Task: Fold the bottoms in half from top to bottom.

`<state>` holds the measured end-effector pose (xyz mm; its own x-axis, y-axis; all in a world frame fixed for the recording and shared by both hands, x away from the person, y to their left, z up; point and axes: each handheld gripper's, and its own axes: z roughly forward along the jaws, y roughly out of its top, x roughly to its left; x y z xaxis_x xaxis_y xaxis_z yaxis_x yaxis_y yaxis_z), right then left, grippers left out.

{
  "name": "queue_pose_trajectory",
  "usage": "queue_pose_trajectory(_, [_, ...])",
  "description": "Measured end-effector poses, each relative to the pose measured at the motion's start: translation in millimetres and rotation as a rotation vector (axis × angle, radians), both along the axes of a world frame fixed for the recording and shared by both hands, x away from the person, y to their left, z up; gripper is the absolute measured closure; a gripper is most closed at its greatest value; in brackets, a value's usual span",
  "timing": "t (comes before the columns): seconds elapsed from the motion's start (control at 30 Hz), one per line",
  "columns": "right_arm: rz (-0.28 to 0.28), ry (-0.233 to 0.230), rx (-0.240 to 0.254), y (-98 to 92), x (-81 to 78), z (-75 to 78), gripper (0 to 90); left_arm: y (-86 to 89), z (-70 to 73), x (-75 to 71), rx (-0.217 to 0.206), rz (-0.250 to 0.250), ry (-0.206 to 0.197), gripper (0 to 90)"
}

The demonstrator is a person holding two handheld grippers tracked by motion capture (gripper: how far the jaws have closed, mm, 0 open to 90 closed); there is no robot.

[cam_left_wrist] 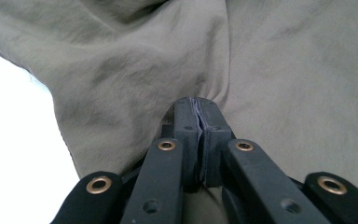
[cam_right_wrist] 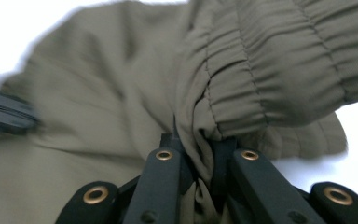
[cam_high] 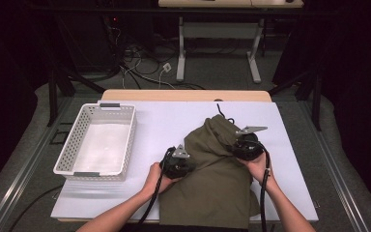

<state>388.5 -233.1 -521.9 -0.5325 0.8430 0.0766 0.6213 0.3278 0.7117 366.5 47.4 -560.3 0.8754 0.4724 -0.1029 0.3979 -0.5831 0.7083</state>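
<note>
**High view: olive garment pinched from both sides on a white table**

High view looks down on a white table top (cam_high: 174, 125) with a pale wooden edge at the far side; the room around it is dark, with a grey floor, loose cables (cam_high: 140, 63) behind the table and a second desk on white legs (cam_high: 217, 43) farther back; black stands (cam_high: 58, 82) are at both sides.

On the left part of the surface stands a white perforated basket (cam_high: 72, 145), near the left gripper but apart from it; nothing lies between the basket and the cloth.

An olive-green garment (cam_high: 212, 179) lies on the near right part of the table, its lower end reaching the near edge, its gathered waistband (cam_right_wrist: 270, 70) bunched up toward the far side, with a dark drawstring (cam_high: 222, 112) coming out on the white surface.

Left gripper (cam_left_wrist: 199, 105) has its jaws together, clamped on a fold of the garment at its left edge; right gripper (cam_right_wrist: 196, 140) is clamped on the cloth just under the waistband; this picture is partly blurred.
</note>
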Motion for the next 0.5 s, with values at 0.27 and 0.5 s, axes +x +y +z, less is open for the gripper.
queue_pose_trajectory(0.27, [-0.084, 0.059, -0.020, -13.3, 14.8, -14.3, 79.2, 0.2, 0.0, 0.1, 0.000, -0.001, 0.001, 87.3])
queue_pose_trajectory(0.5, [-0.135, 0.066, -0.021, -29.1, 25.4, -9.3, 51.5, 0.3, -0.2, 0.1, -0.003, 0.000, 0.002, 87.3])
